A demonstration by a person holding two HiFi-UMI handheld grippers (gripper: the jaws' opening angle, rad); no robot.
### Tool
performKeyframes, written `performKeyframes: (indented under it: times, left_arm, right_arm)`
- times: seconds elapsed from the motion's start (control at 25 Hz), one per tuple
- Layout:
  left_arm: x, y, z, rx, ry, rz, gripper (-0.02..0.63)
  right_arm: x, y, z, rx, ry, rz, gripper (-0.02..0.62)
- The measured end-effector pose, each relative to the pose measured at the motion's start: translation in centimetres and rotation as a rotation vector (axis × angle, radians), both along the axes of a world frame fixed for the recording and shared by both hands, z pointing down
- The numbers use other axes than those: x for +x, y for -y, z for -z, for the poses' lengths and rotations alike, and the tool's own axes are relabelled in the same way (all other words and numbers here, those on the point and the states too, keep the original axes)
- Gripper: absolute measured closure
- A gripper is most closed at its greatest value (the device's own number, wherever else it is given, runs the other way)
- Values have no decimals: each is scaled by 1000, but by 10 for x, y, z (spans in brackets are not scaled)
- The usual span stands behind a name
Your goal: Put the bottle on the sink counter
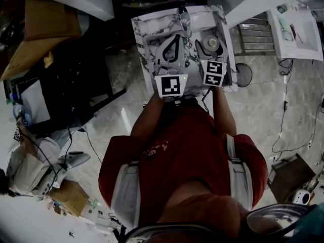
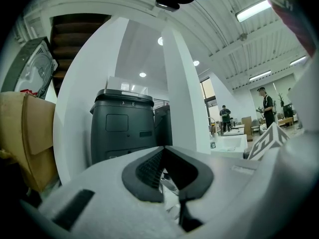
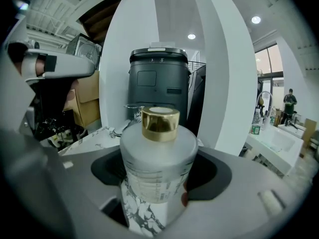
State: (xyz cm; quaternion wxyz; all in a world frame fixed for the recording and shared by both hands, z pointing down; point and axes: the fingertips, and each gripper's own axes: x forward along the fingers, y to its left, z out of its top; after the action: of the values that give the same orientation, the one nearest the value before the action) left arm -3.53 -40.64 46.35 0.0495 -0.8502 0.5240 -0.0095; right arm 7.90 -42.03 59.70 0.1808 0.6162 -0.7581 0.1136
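A frosted bottle (image 3: 158,168) with a gold cap (image 3: 160,123) stands upright between the jaws of my right gripper (image 3: 159,176), which is shut on its body. From the head view the bottle (image 1: 213,43) hangs over the right part of the marble sink counter (image 1: 144,29), beside the white basin (image 1: 207,20). My left gripper (image 1: 174,43) is just to the left of it over the same counter. Its jaws meet at the tips with nothing between them (image 2: 163,151). The marble counter (image 3: 87,141) also shows at the left behind the bottle.
A dark grey bin (image 3: 158,83) (image 2: 122,128) stands behind the counter against a white pillar (image 2: 182,93). Cardboard boxes (image 1: 40,29) and clutter lie to the left. A round fan (image 1: 244,75) and cables (image 1: 283,135) are on the floor at right. People stand far off (image 2: 225,117).
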Motion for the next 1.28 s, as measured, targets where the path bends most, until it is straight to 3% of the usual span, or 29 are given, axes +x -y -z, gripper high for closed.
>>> performKeyframes:
  times: [0.52, 0.68, 1.08, 1.28]
  left_arm:
    - [-5, 8, -16, -33, 22, 11, 603]
    - [-15, 17, -16, -46, -19, 50, 603]
    - [-20, 28, -16, -36, 41, 61, 603]
    - [-25, 30, -25, -66, -9, 82, 603]
  right_arm:
    - [3, 37, -38, -62, -18, 4, 253]
    - [2, 50, -46, -75, -18, 19, 253]
    - [1, 81, -62, -91, -26, 26, 253]
    - [1, 100, -69, -91, -25, 23, 253]
